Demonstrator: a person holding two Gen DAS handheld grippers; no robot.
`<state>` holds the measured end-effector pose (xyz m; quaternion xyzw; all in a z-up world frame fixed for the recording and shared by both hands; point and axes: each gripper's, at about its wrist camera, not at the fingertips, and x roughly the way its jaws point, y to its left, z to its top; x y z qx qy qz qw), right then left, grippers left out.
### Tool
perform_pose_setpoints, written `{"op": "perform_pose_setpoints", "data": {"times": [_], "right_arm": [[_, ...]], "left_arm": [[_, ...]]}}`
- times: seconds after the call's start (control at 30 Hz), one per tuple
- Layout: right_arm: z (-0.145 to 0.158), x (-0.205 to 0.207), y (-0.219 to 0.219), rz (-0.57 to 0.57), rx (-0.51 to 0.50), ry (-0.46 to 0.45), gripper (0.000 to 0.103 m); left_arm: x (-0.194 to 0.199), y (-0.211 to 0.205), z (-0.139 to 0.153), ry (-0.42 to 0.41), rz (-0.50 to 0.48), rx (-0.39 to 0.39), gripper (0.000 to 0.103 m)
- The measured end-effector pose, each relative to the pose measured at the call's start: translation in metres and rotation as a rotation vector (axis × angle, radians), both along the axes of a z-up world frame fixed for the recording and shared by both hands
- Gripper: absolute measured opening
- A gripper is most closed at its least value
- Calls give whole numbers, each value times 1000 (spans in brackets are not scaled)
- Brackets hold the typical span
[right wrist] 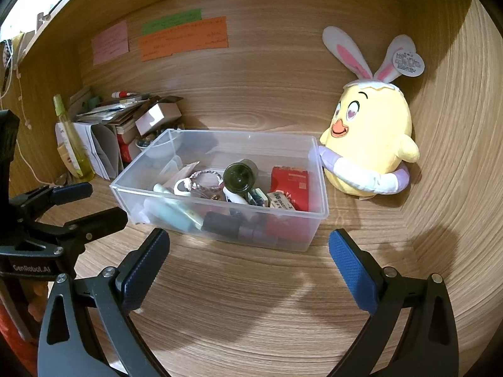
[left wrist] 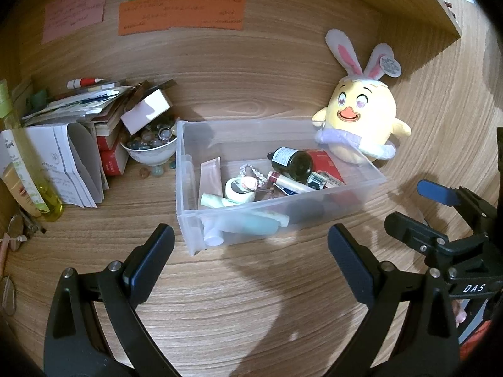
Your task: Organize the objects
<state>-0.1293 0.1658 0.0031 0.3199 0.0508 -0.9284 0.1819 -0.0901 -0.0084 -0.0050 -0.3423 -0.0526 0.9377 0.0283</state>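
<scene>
Left fingers (left wrist: 250,251): I hold them spread wide above the desk (left wrist: 251,298), gripping nothing, pointed at the near wall of the clear bin (left wrist: 279,210).
Right fingers (right wrist: 250,262): also spread wide and empty, hovering just short of the bin's front wall; their blue pads (right wrist: 353,270) face each other.
Clear bin: stands mid-desk, slightly askew, open on top.
Bin contents: a dark glass bottle (left wrist: 290,161) lying on its side, a red box (right wrist: 290,183), a braided cord (right wrist: 204,177), a roll of white tape (left wrist: 239,190), pale tubes (left wrist: 210,177) and other small items I cannot make out.
Plush chick (right wrist: 371,138): with rabbit ears, upright, touching the bin's far right corner.
Left clutter: stacked books and papers (left wrist: 78,125) and a bowl of glass pebbles (left wrist: 151,149), just beside the bin.
Back wall: pink, green and orange notes (left wrist: 180,14).
</scene>
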Motion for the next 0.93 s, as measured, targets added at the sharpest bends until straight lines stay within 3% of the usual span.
{"op": "perform_pose_setpoints", "data": {"times": [0.93], "right_arm": [[-5, -2, 0, -10, -16, -15, 101]], "left_arm": [[0, 8, 0, 8, -8, -11, 99]]}}
